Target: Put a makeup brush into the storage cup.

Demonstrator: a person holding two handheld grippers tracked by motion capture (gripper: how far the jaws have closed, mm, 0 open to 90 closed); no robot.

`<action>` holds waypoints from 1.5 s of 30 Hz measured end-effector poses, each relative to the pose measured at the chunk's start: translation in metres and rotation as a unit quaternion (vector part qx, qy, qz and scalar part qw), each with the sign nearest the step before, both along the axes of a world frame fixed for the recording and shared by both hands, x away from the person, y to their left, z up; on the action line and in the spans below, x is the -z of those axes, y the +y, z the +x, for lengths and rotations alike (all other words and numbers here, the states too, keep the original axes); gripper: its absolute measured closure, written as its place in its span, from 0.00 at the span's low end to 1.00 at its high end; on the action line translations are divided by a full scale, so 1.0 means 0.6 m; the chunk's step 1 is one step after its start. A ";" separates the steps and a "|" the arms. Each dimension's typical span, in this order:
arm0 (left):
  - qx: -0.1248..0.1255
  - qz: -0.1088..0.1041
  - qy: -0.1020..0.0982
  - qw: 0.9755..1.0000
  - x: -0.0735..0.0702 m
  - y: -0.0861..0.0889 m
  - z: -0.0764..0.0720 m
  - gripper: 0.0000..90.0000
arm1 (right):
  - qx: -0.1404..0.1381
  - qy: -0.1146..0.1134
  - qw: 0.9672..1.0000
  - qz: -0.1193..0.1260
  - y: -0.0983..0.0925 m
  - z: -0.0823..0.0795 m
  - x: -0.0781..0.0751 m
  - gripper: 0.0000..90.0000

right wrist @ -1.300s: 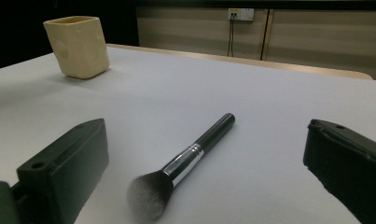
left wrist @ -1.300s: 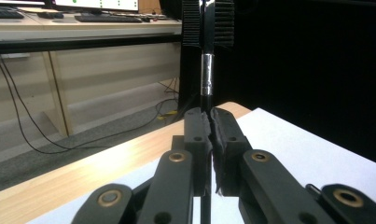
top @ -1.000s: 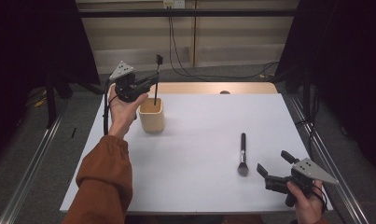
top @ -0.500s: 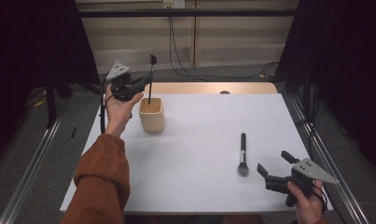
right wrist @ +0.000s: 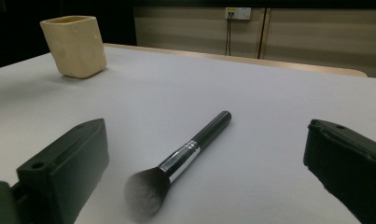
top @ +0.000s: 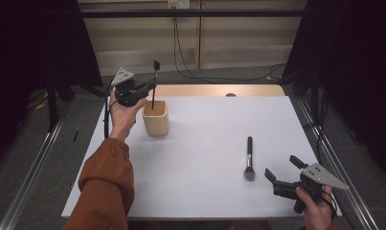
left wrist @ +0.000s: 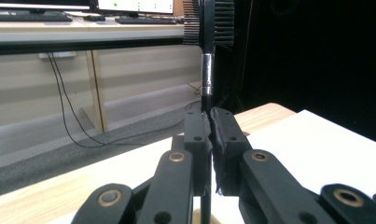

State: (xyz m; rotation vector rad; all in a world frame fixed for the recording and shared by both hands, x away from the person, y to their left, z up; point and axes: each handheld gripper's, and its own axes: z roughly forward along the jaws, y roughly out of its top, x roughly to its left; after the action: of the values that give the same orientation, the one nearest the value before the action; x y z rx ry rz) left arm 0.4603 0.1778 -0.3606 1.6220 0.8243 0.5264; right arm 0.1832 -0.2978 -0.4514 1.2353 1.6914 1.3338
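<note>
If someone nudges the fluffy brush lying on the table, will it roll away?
Probably a little. The brush has a round, smooth black handle and lies flat on the table, so a sideways push would likely roll it. Its bushy head is wider than the handle, so it would probably curve rather than go straight. The soft bristles would likely squash, while the handle looks stiff.

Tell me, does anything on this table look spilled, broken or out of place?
Nothing is spilled or broken. The one loose item is a makeup brush lying flat on the white table before the open right gripper. The left gripper holds a thin comb-headed brush upright, handle down in the beige cup.
</note>
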 end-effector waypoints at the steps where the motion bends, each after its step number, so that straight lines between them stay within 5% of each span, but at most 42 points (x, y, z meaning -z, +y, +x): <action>1: -0.002 0.003 0.001 1.000 0.002 0.001 0.000 0.95 | 0.000 0.000 1.000 0.000 0.000 0.000 0.000 0.00; 45: 0.011 0.018 0.028 0.999 0.071 0.003 -0.019 0.95 | -0.006 0.002 1.000 -0.001 0.003 0.001 0.000 0.00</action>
State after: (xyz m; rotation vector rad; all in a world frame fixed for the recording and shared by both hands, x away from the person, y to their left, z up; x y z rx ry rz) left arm 0.4488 0.1795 -0.4034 1.6830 0.8432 0.4841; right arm 0.1838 -0.2959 -0.4513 1.2300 1.7046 1.3367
